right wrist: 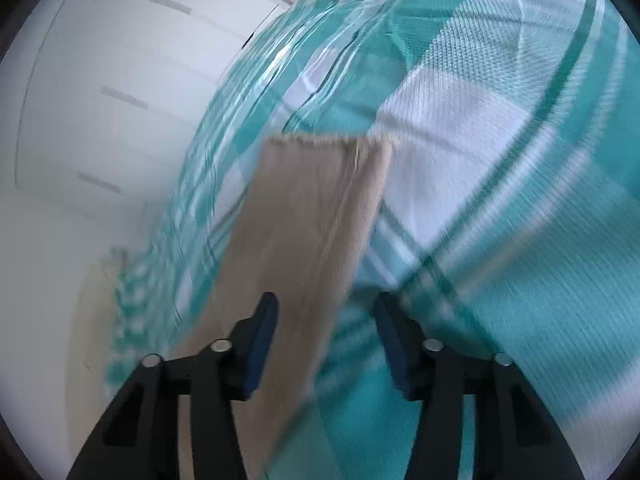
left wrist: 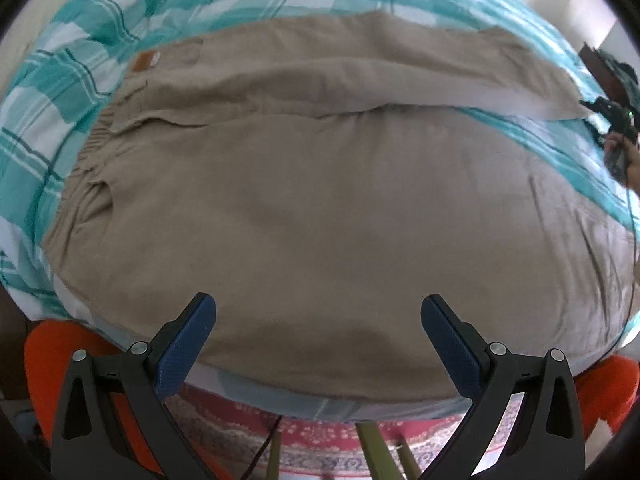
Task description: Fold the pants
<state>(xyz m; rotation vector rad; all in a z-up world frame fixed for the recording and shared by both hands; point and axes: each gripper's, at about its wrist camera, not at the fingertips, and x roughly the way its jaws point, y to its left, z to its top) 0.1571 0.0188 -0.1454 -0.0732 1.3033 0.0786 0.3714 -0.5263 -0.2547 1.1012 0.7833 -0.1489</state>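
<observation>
Khaki pants (left wrist: 320,200), tan waistband patch (left wrist: 145,61) unreadable, lie flat on a teal plaid bedspread (left wrist: 80,60), left gripper (left wrist: 318,332) wide apart above them, right gripper (right wrist: 326,332) spread over one leg's hem.

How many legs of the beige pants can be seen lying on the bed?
2. The near leg lies along the bed's front edge; the far leg lies behind it, its hem near the right gripper.

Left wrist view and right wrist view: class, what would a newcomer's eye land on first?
The beige pants spread flat across the teal checked bedspread, filling the left view. In the right view, one pant leg runs between the open right gripper toward its frayed hem.
</observation>
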